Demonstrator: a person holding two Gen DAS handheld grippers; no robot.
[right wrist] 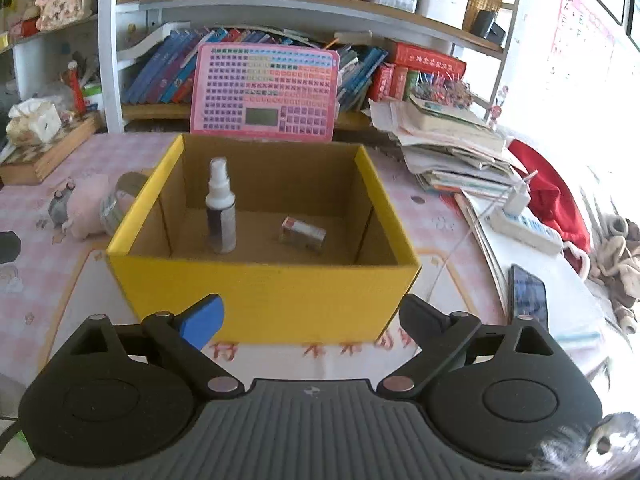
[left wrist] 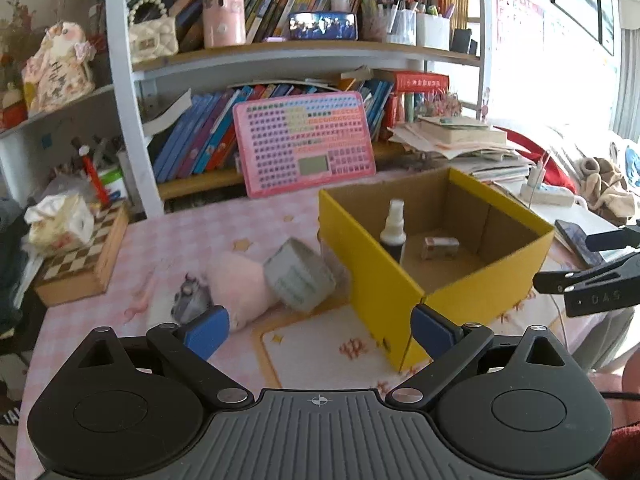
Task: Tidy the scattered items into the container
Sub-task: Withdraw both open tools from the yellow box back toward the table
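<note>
Right up close, the left tongs (left wrist: 320,330) stand spread wide with nothing between their blue pads, low over the pink checked tabletop (left wrist: 168,248). The right tongs (right wrist: 310,320) are likewise released and empty, facing the near wall of the yellow box (right wrist: 260,292). Inside that box a spray bottle (right wrist: 221,208) stands upright towards the left, and a small packet (right wrist: 304,235) lies flat on the floor to its right, well apart from it. Just beside the box's left wall, out on the tabletop, a roll of tape (left wrist: 298,280) rests tilted against a pink plush toy (left wrist: 236,288). Farther back, a pink keyboard toy (right wrist: 266,94) leans upright against the bookshelf (left wrist: 280,60), with a chequered wooden box (left wrist: 84,260) off to the left.
</note>
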